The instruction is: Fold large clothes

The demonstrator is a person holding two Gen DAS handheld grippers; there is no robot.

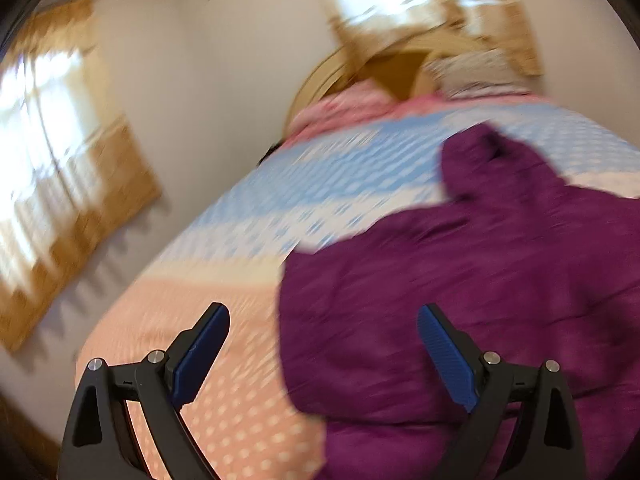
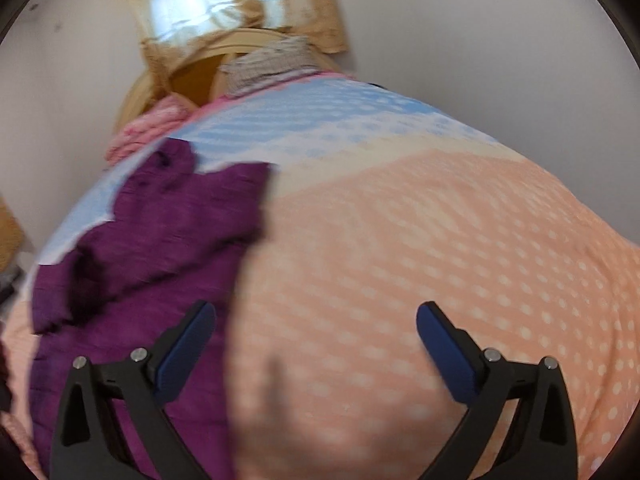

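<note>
A large purple garment (image 1: 480, 272) lies spread and rumpled on the bed, with one part reaching toward the blue end of the cover. My left gripper (image 1: 324, 320) hangs open above the garment's left edge, its blue pads wide apart with nothing between them. In the right wrist view the same purple garment (image 2: 160, 248) fills the left side. My right gripper (image 2: 316, 316) is open over the garment's right edge and the bare peach cover, holding nothing.
The bed (image 2: 440, 240) has a dotted cover, peach near me and blue farther off. Pink bedding (image 1: 340, 108) and a wooden headboard (image 1: 320, 80) are at the far end. Curtained windows (image 1: 48, 152) stand on the left wall and behind the headboard.
</note>
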